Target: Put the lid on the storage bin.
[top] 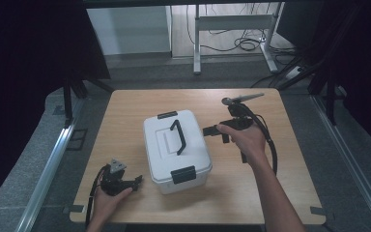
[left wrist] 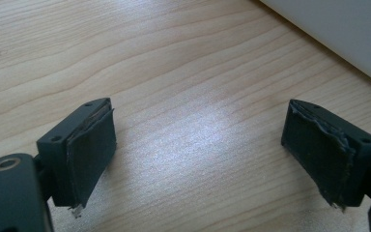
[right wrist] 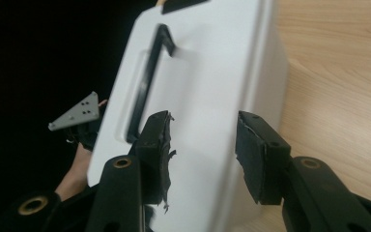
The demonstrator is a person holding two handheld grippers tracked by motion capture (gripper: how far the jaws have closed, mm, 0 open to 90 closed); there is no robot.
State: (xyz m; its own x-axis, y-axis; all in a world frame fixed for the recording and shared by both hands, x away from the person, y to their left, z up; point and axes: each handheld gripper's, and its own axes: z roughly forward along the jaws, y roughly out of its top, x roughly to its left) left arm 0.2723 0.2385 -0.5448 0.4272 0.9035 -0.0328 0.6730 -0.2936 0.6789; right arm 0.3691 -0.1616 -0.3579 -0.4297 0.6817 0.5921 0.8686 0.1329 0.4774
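Observation:
A white lidded box (top: 176, 150) stands in the middle of the wooden table (top: 125, 111), with a black handle (top: 177, 136) on its lid and a black latch at each end. My right gripper (top: 216, 134) hovers just right of the box, its jaws pointing at it. In the right gripper view the box (right wrist: 207, 72) and handle (right wrist: 147, 82) lie ahead of the right gripper (right wrist: 204, 125), which is open and holds nothing. My left gripper (top: 136, 182) rests at the front left, beside the box. Bare wood lies between the open jaws of the left gripper (left wrist: 198, 125).
The box's side (left wrist: 338, 29) crosses the top right corner of the left gripper view. Beyond the table's far edge stands a metal desk frame (top: 232, 29) with cables on the floor. Dark curtains hang on both sides, and metal rails (top: 48, 164) run along the floor.

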